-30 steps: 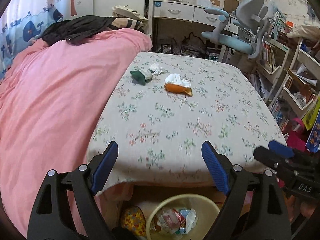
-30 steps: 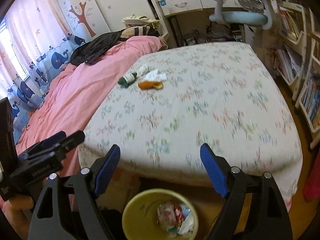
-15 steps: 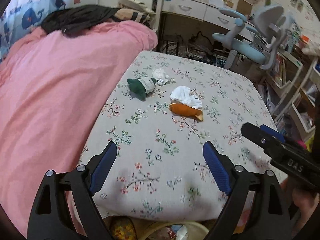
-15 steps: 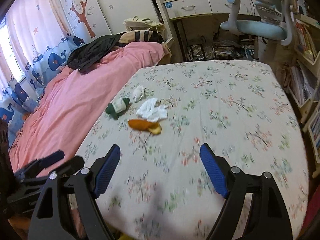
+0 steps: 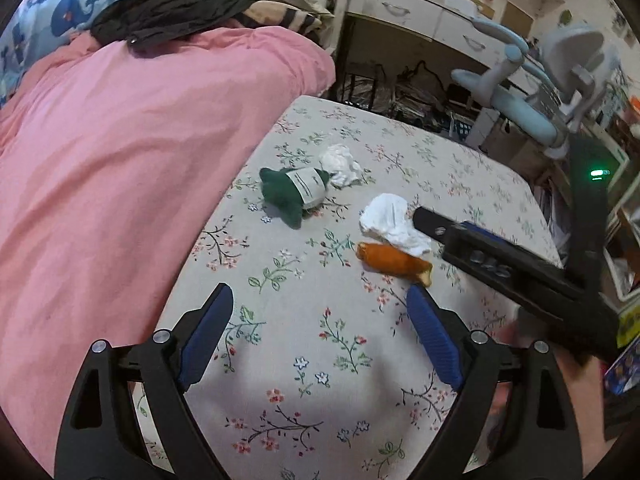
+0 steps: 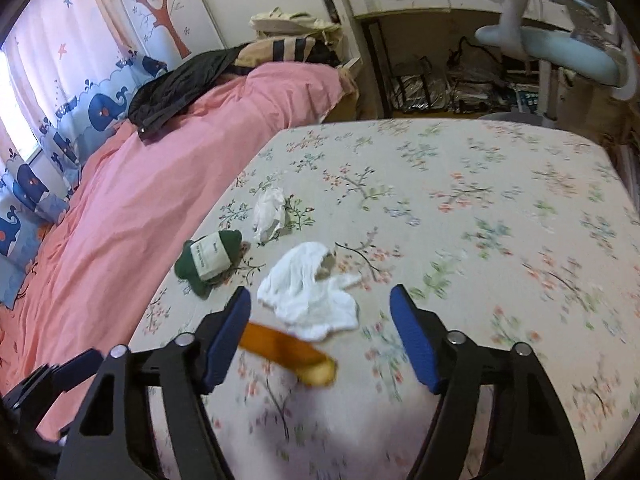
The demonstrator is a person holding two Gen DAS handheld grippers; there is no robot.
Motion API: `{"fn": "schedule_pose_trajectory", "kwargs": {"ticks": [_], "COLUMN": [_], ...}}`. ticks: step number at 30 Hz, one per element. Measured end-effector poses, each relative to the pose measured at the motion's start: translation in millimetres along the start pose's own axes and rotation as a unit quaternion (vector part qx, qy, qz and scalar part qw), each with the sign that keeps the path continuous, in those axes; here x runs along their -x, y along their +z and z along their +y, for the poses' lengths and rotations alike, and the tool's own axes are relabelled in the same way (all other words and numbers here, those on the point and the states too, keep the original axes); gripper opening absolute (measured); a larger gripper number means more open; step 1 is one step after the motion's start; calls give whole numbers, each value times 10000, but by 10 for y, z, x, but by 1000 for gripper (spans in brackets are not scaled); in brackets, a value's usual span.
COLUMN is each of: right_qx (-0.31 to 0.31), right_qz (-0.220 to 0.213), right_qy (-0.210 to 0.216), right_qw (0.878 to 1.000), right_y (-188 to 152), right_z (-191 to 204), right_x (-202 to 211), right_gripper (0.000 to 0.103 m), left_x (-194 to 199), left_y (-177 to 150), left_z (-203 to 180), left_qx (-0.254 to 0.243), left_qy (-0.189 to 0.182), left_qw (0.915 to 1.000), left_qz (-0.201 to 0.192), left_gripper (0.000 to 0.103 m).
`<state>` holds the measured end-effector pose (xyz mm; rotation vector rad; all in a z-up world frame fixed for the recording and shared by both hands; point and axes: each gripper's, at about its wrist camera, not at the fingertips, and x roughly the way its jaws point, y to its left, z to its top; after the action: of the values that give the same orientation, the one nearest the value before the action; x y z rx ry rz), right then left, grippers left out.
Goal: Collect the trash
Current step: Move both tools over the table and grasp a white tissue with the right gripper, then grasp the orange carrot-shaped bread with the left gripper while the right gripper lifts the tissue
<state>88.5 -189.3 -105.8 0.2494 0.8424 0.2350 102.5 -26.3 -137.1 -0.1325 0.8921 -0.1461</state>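
Observation:
Trash lies on the floral bed sheet (image 5: 320, 360): an orange peel (image 5: 392, 260), a white crumpled tissue (image 5: 390, 220) against it, a green wrapper with a white label (image 5: 296, 190), and a second tissue ball (image 5: 340, 164). My left gripper (image 5: 320, 328) is open and empty, hovering short of the peel. My right gripper (image 6: 320, 328) is open and empty, low over the orange peel (image 6: 288, 346) and white tissue (image 6: 312, 296), with the green wrapper (image 6: 210, 260) to its left. The right gripper also shows in the left wrist view (image 5: 500, 256), beside the tissue.
A pink duvet (image 5: 120, 160) covers the bed's left side, with a black jacket (image 5: 168, 16) at its far end. A blue desk chair (image 5: 560, 80) and a white desk (image 5: 420, 12) stand beyond the bed. Shelves of books are at the right.
Both grippers moved forward from the bed's foot, over the sheet toward the trash. The yellow bin on the floor dropped out of view. The right gripper now hangs over the peel and tissue.

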Motion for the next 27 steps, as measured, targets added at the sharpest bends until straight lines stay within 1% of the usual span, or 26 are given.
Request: {"fn": "schedule_pose_trajectory", "kwargs": {"ticks": [3,5,6,7,8,9,10,15,17,18,20,22,23,24,27], "right_qx": [33,144,227,369,446,463,435,452,396,406,416,360,315,267,131], "right_qz": [159,310,398,358,380,417,444,520,595,645,720,770,781,786,806], "right_qy": [45,18,-33,-166,-296,-363,-406,-729,-703,-720,-694,-609,-547,-493,-330], "right_qw": [9999,9994,9989,9985,9978,9974,9972,9950,9950,9945,9941,9945,9949,9953,9961], "right_y": [26,13,0,-6,-4,0,4,-61,-92,-113,-128,-155,-172,-177,-194], "right_z": [16,37,40,48,38,3,-59,-349,-477,-530,-598,-701,-752,-781,-847], "right_x": [-134,-209,-241,-233,-226,-211,-187,28,115,168,228,292,326,342,377], "right_gripper": [63,56,48,38,31,19,9,8,8,8,8,8,8,8,7], "left_x": [-66,-111,-140,-172,-194,-223,-256,-458,-527,-558,-608,-639,-646,-681,-768], "left_y": [55,80,87,96,103,110,121,196,213,232,283,336,354,379,408], "left_z": [17,19,15,7,1,-14,-27,-105,-181,-244,-385,-501,-535,-566,-628], "left_qx": [10,10,13,5,-9,-33,-45,54,-12,-157,-626,-1203,-1373,-1569,-1856], "left_qy": [2,-6,-20,-39,-51,-62,-80,-290,-363,-446,-494,-559,-587,-702,-1030], "left_qw": [10000,10000,9999,9999,9999,9998,9997,9990,9987,9984,9966,9912,9888,9850,9772], "left_qz": [49,81,110,140,157,178,210,350,358,319,201,-24,-84,-140,-102], "left_gripper": [85,85,85,85,85,85,85,85,85,85,85,85,85,85,85]}}
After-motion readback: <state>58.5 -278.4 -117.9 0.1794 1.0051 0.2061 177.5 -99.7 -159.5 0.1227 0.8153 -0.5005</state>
